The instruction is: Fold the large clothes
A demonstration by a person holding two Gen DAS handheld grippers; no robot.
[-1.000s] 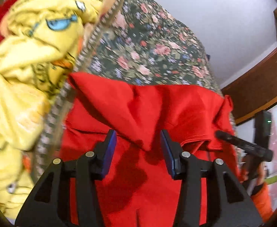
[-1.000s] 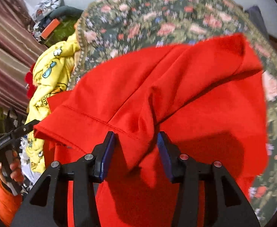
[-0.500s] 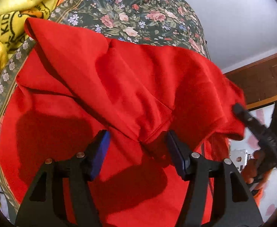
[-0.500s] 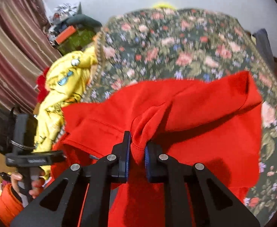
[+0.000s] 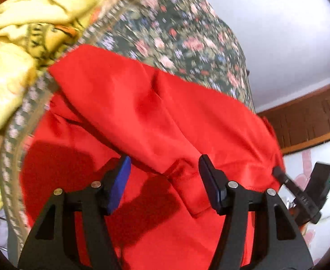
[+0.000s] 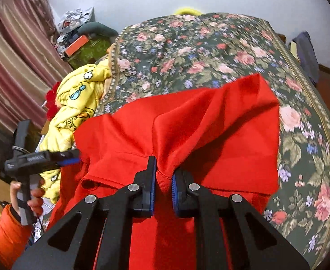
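A big red top (image 6: 210,121) lies on a bed with a flowery cover (image 6: 210,45). It hangs down over the near edge. One part of the top is already flipped over the rest, so the folding has begun. But it is lumpy and creased, and the sides do not line up yet.

The right tool (image 6: 163,180) is pinched on a thick bunch of the red cloth near a hem. Its two blue pads squeeze the bunch between them.

The left tool (image 5: 165,180) is wide open. A fold of red cloth sits between its two sides, but they are not touching it, so it holds nothing. I think it is getting ready to grab that fold.

A heap of yellow clothes (image 6: 79,99) with cartoon pictures lies beside the bed cover, close to the red top. It is not folded.

So only the first fold is partly made. The top needs smoothing and more folds, and the yellow pile waits too.
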